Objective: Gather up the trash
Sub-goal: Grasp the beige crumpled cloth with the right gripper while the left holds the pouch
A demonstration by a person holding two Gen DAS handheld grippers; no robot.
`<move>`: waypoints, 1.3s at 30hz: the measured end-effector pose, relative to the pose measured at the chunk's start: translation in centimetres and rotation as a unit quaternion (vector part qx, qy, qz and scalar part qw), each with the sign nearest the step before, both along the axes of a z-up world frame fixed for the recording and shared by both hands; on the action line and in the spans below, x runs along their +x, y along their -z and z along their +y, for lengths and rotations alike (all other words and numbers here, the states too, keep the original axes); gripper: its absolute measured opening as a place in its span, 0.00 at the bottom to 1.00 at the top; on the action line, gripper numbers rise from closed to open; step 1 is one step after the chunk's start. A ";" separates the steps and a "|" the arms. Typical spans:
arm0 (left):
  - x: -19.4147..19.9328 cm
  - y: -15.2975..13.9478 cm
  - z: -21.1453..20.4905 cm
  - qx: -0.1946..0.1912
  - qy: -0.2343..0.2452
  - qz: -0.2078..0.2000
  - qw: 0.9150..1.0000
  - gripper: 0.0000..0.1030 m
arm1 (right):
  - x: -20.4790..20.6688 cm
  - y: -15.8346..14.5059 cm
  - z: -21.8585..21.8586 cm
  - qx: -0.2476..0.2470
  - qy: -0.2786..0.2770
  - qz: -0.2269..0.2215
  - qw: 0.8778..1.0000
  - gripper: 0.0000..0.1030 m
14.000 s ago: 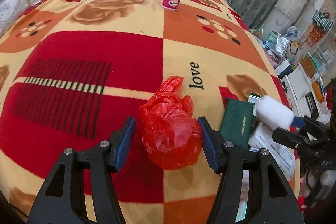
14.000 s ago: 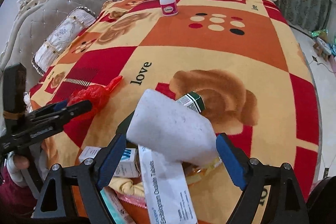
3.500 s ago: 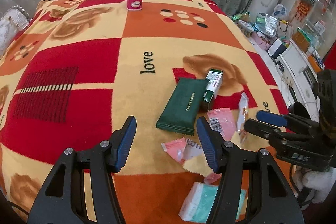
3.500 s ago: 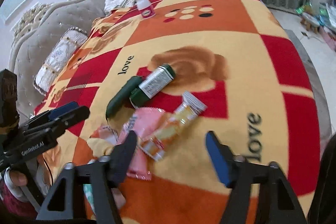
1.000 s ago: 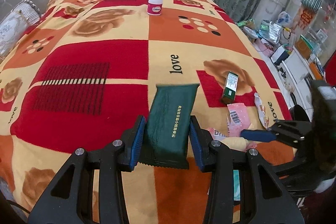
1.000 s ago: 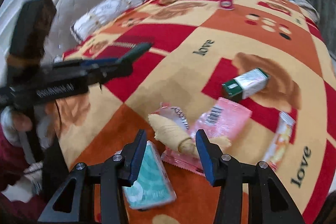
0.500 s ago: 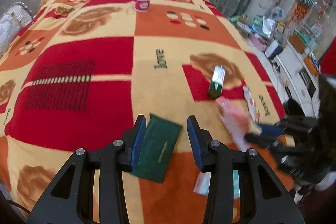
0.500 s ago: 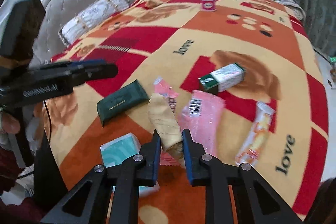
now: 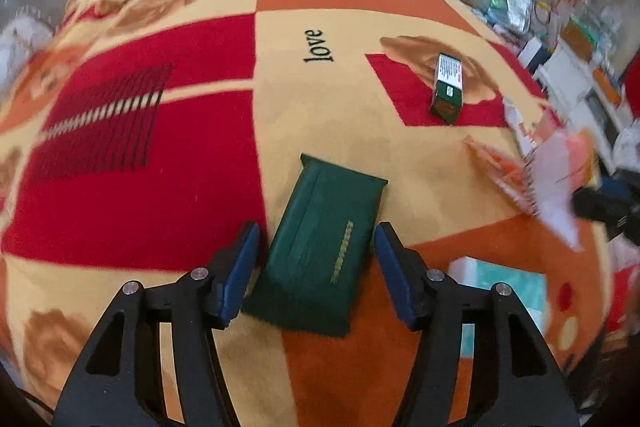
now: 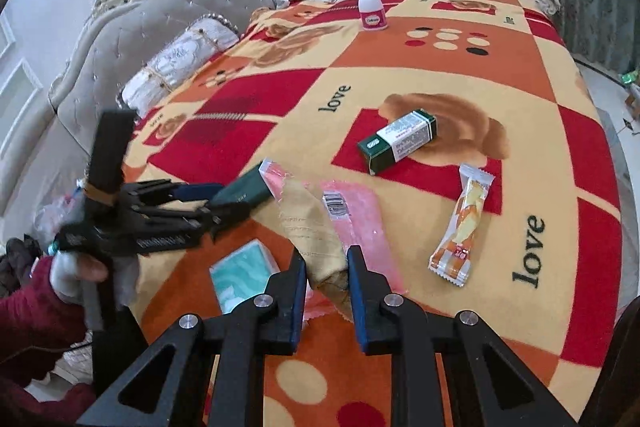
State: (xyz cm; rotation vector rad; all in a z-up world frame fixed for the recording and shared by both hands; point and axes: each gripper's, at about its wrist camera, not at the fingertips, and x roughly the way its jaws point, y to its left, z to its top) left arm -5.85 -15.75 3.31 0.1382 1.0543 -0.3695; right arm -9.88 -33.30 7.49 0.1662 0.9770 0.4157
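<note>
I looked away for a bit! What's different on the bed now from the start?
The red plastic bag and the white roll are gone from the blanket. The right gripper, open a few seconds ago, has shut on the crumpled yellow wrapper. The left gripper, closed on the dark green packet a second ago, now stands open around it. The green box and the white bottle lie where they were.

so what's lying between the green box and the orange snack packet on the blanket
Nothing: in the right wrist view, only bare blanket separates the green box from the orange snack packet. The pink wrapper lies off to the side, nearer the right gripper.
</note>
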 end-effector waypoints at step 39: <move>-1.0 -6.0 -0.9 -0.085 0.004 -0.031 0.996 0.41 | -2.4 -1.0 -3.2 0.034 0.029 0.012 0.999 0.18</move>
